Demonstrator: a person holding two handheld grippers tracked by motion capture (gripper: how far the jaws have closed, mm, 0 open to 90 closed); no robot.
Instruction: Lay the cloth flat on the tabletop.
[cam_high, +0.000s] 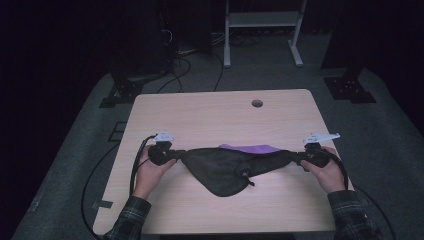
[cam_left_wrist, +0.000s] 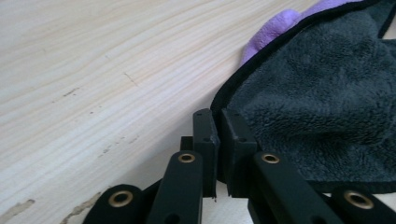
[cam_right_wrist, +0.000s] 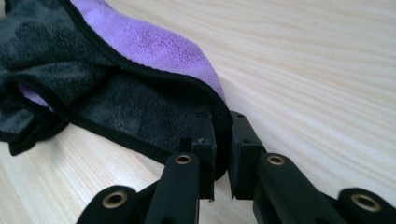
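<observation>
High view: the dark cloth (cam_high: 225, 167) hangs stretched across the lower centre of the table (cam_high: 210, 112), between the left gripper (cam_high: 170, 155) and right gripper (cam_high: 300, 159).

Left gripper view: jaws pinch the cloth's black edge at centre.

Right gripper view: jaws pinch its edge; the purple side (cam_right_wrist: 154, 46) shows upper left.

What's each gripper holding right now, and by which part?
Both hold the same dark grey towel. The left gripper pinches its black-trimmed corner at one end; the right gripper pinches the trimmed edge at the opposite end, so it is stretched between them.
</observation>
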